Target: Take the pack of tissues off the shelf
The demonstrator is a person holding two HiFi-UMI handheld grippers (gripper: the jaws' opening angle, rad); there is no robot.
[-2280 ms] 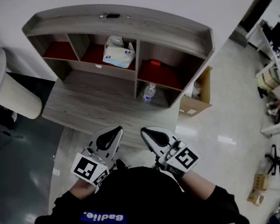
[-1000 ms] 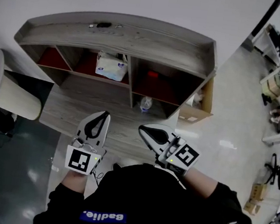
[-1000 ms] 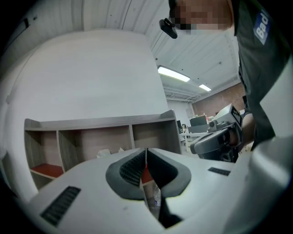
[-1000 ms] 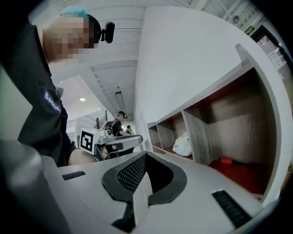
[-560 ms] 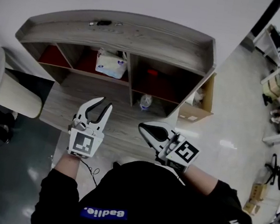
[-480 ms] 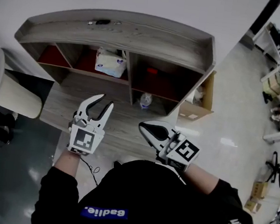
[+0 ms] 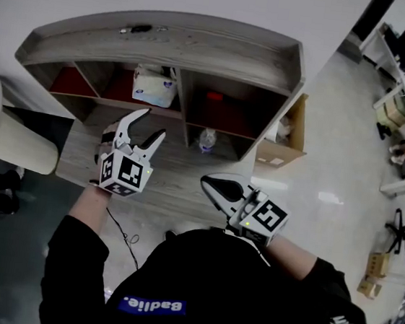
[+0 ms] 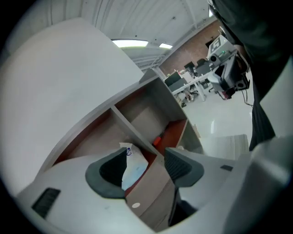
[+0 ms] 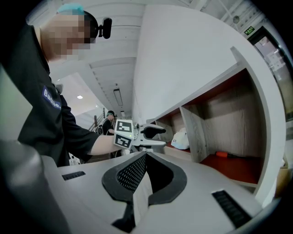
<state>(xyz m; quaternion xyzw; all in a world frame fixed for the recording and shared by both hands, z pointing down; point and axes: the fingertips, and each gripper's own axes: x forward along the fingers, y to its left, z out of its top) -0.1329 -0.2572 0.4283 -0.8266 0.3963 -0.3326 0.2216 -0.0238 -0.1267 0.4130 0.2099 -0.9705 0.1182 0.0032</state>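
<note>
The left tool (image 7: 152, 124) is being opened, nothing between its pads (image 8: 178, 165); the right tool (image 7: 208, 184) is being held closed and empty. The pack of tissues (image 7: 153, 87) is being kept in the middle compartment of the shelf (image 7: 201, 47), long axis along the shelf front.

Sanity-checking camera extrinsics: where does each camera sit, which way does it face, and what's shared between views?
Head view: on the person's head, looking steeply down at the shelf; shows black sleeves, torso, left claw, right claw.
Left gripper view: on the left claw, aimed into the shelf; own jaws opening, nothing gripped, pack of tissues beyond the gap.
Right gripper view: on the right claw, facing across to the shelf; own jaws together, left forearm and left claw ahead.
Shared: all three see the pack of tissues.
</note>
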